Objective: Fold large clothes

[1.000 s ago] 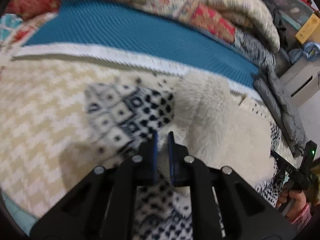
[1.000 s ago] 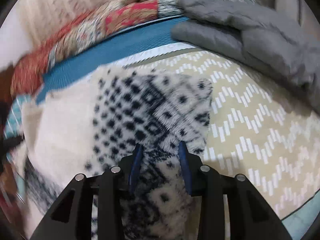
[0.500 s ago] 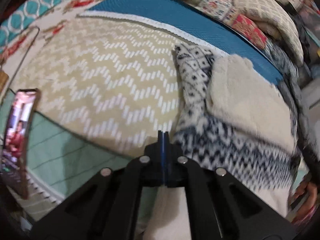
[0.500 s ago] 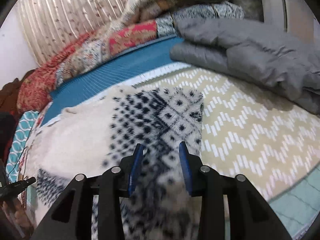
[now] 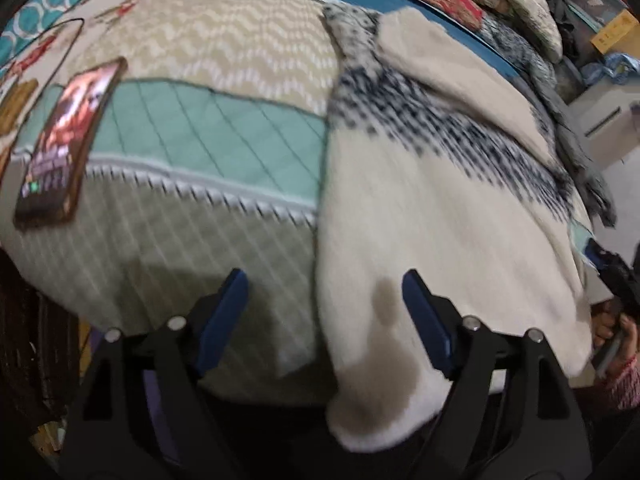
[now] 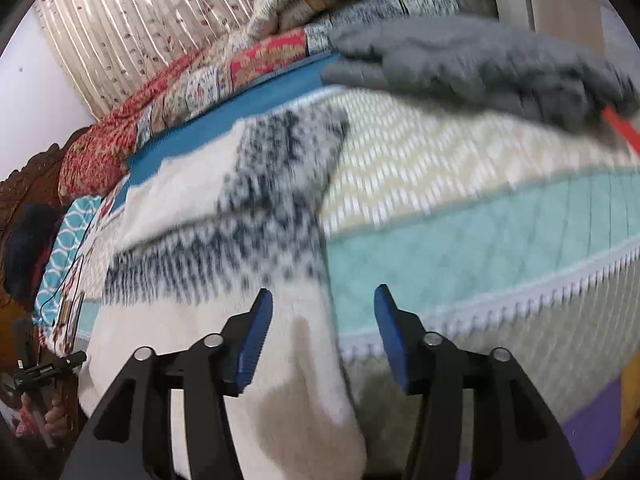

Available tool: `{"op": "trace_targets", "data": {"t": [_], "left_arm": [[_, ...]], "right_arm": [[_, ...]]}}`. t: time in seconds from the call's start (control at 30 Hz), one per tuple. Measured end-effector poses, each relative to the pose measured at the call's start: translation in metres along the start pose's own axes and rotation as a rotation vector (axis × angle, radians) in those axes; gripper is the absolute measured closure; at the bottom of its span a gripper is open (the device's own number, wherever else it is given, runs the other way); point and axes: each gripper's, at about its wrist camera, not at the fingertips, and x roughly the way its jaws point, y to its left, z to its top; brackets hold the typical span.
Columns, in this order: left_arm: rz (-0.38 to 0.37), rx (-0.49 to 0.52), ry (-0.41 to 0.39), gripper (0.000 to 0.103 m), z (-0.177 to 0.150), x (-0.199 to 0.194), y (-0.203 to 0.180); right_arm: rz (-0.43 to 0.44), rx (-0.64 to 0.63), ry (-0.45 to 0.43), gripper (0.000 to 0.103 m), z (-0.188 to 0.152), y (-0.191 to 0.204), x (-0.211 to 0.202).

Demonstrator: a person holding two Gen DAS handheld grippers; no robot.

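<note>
Since half a second ago, both hands have drawn back toward the bed's near edge. One cream fleece garment with navy patterned band (image 5: pixel 432 184) lies folded lengthwise on one zigzag-and-teal quilted bedspread (image 5: pixel 208 128). One phone with lit screen (image 5: pixel 64 140) shows only in the left view; one grey padded jacket (image 6: pixel 472 64) shows best in the right. My left gripper (image 5: pixel 322 300) is opening, my right gripper (image 6: pixel 322 322) closing; the garment's edge lies between both, pads not pressing.
</note>
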Motion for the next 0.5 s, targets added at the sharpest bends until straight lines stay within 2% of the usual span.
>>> {"op": "trace_targets", "data": {"t": [0.1,0.37,0.5], "left_arm": [[-0.033,0.003,0.037,0.026,-0.016,0.004,-0.008],[-0.108,-0.023,0.126,0.026,-0.048,0.018,-0.017],[-0.144,-0.046,0.131,0.027,-0.057,0.015,-0.014]], "right_arm": [[0.018,0.003,0.059,0.037,-0.019,0.001,0.007],[0.09,0.022,0.081,0.036,-0.052,-0.013,-0.02],[0.136,0.006,0.124,0.036,-0.076,-0.019,-0.034]]}}
